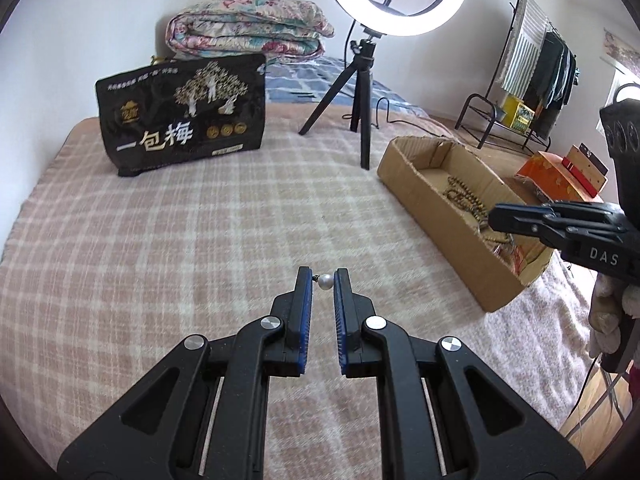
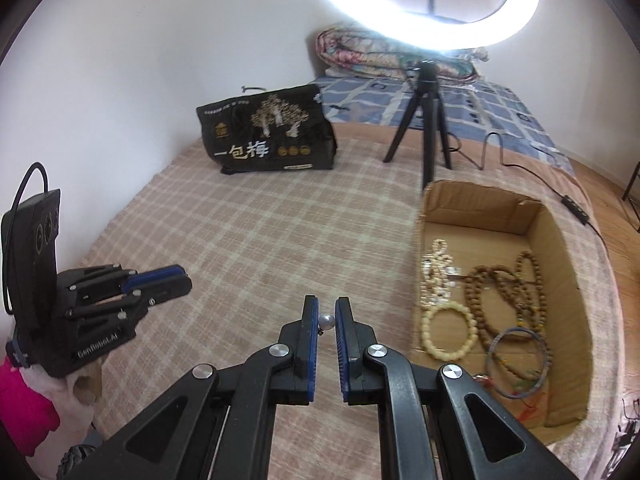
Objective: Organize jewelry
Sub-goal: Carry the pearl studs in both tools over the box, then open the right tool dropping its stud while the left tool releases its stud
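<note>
My left gripper point(image 1: 323, 280) is shut on a small pearl earring point(image 1: 325, 282), held at the fingertips above the checked blanket. My right gripper point(image 2: 326, 322) is shut on a second pearl earring point(image 2: 327, 323), also held between the blue pads. An open cardboard box point(image 2: 560, 248) lies to the right on the bed and holds several bead necklaces point(image 2: 504, 292), a cream bead bracelet point(image 2: 450, 332) and a thin bangle point(image 2: 516, 362). The box also shows in the left wrist view point(image 1: 416, 188), with the right gripper point(image 1: 494, 220) over its near end. The left gripper point(image 2: 176, 276) shows at the left of the right wrist view.
A black snack bag point(image 1: 182, 112) stands at the back of the bed. A ring light on a tripod point(image 1: 360, 100) stands beside the box. A folded quilt point(image 1: 248, 28) lies by the wall. A clothes rack point(image 1: 532, 80) stands on the floor at the right.
</note>
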Demonstrator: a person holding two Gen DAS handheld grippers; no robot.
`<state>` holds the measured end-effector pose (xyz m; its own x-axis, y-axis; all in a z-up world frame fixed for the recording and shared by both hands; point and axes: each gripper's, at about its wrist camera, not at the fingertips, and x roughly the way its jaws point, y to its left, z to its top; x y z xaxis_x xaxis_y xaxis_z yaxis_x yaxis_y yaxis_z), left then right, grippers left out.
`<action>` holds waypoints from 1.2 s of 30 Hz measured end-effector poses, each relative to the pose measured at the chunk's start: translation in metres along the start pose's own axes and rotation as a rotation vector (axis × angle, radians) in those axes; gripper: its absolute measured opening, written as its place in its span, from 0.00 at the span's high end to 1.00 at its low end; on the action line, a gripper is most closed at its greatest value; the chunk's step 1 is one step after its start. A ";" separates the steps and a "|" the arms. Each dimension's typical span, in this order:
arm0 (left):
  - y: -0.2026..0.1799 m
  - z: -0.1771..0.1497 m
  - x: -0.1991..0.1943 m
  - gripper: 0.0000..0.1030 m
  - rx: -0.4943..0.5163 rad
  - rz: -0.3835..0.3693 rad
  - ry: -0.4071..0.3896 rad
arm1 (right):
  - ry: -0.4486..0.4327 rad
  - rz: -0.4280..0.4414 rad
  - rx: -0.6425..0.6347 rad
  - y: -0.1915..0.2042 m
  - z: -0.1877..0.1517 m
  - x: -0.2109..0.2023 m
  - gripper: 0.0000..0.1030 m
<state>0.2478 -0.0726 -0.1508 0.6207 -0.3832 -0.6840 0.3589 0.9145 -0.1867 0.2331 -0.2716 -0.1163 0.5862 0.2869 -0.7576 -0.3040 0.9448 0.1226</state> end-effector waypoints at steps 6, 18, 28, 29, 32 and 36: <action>-0.026 0.027 0.007 0.91 0.032 -0.019 -0.034 | -0.029 -0.050 0.038 -0.033 -0.004 -0.018 0.94; -0.081 0.072 0.035 0.91 0.060 -0.073 -0.075 | -0.056 -0.124 0.083 -0.085 -0.001 -0.027 0.94; -0.114 0.093 0.067 0.91 0.069 -0.091 -0.072 | -0.057 -0.174 0.111 -0.117 -0.001 -0.024 0.94; -0.116 0.094 0.071 0.91 0.068 -0.090 -0.070 | -0.058 -0.178 0.113 -0.119 -0.001 -0.024 0.94; -0.122 0.094 0.080 0.91 0.071 -0.086 -0.064 | -0.056 -0.189 0.119 -0.125 0.000 -0.022 0.94; -0.129 0.093 0.087 0.91 0.087 -0.076 -0.061 | -0.048 -0.199 0.127 -0.132 -0.001 -0.019 0.94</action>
<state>0.3202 -0.2354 -0.1206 0.6296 -0.4605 -0.6258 0.4636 0.8690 -0.1730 0.2618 -0.4022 -0.1191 0.6614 0.0977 -0.7436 -0.0842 0.9949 0.0559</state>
